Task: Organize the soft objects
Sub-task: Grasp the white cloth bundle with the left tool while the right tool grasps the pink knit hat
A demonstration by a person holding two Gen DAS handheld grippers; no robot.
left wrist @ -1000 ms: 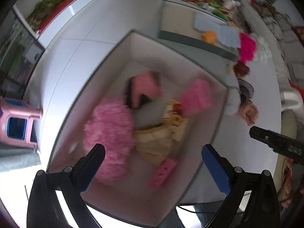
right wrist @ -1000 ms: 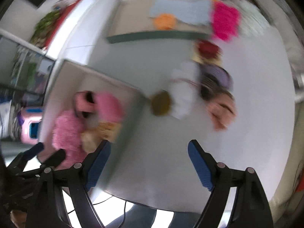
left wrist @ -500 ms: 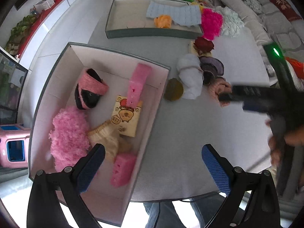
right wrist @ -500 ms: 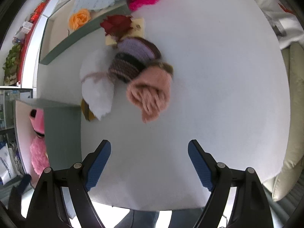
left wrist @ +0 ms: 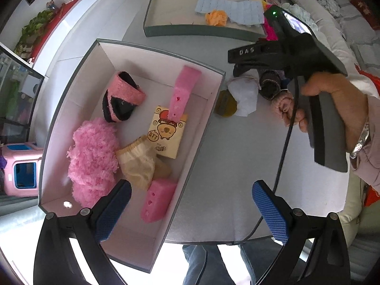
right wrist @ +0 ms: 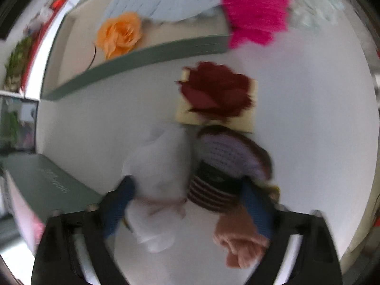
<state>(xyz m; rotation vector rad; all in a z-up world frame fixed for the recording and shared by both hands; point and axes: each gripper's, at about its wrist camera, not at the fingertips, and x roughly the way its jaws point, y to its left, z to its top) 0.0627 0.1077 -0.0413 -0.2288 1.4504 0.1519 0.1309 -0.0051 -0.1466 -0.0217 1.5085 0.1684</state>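
A pile of soft things lies on the white table [right wrist: 308,118]: a white pouch [right wrist: 161,166], a striped knitted piece [right wrist: 213,190] under a purple knit [right wrist: 228,152], and a peach knitted piece [right wrist: 239,239]. My right gripper [right wrist: 187,185] points down over the pile and its jaws are opening, with the pouch and the striped piece between them; the view is blurred. In the left wrist view a hand [left wrist: 332,99] holds it above the pouch [left wrist: 244,95]. My left gripper [left wrist: 192,186] stands open and empty over the near edge of the grey box [left wrist: 156,47].
The box holds a pink fluffy item [left wrist: 92,152], pink sponges [left wrist: 156,201], a printed card [left wrist: 166,133] and cream fabric [left wrist: 137,163]. Behind the pile lie a dark red flower [right wrist: 216,90], a far tray [right wrist: 133,64] with an orange flower [right wrist: 118,33], and a magenta fluffy item [right wrist: 256,9].
The right gripper has dropped towards the pile, which now sits between its fingers, and they stand wider apart. The hand holding it has moved over the pile in the left wrist view.
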